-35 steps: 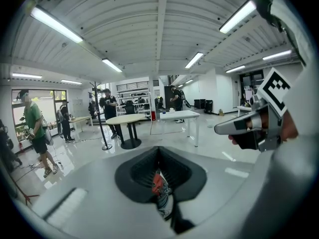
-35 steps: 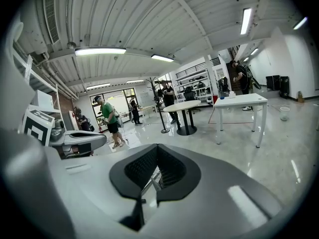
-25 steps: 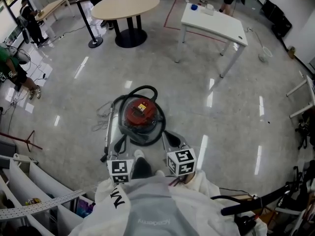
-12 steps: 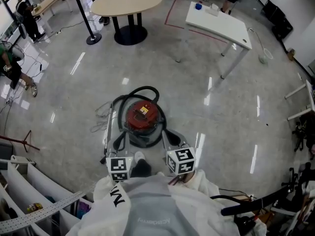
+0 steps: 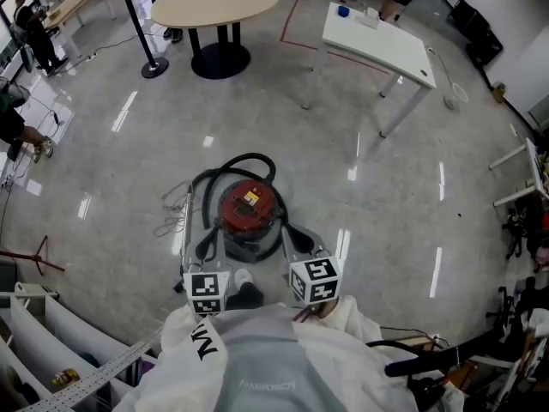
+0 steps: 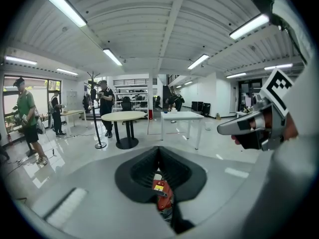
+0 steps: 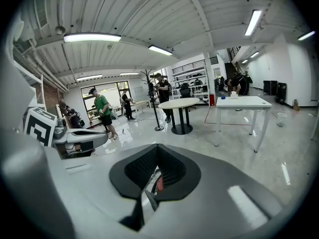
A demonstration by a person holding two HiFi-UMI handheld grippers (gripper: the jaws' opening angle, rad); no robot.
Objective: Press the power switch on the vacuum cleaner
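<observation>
Two tools, jaws together, empty: left tool [image 5: 206,250], right tool [image 5: 298,244]; vacuum cleaner [image 5: 249,209] on floor [image 5: 395,221] below, ahead.

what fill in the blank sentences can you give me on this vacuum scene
The vacuum cleaner on the floor has a ___ top.
The hose looped around it is ___.
The left gripper and the right gripper each have their fingers shut on ___.
In the head view, the round table stands to the ___ of the white table.
Missing words: red; black; nothing; left.
</observation>
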